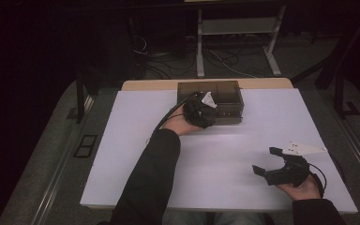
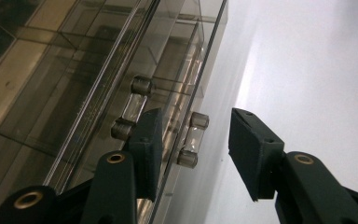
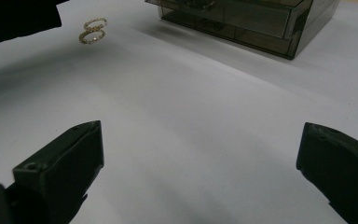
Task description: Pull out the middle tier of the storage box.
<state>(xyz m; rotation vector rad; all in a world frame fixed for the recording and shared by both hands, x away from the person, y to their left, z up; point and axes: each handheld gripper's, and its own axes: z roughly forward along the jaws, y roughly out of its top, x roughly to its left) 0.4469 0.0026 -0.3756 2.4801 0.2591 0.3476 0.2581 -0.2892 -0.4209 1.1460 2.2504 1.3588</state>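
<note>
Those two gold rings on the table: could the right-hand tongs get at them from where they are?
Probably yes. The rings lie on bare white table ahead of the open right tongs, nothing between them; the box stands off to one side.

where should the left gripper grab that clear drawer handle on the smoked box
Grip the clear bar handle at its middle, between its two end posts, coming straight at the drawer front of the box. The bar stands off the front, so one finger slips behind it and one closes in front. The left gripper already straddles it, fingers not yet touching.
</note>
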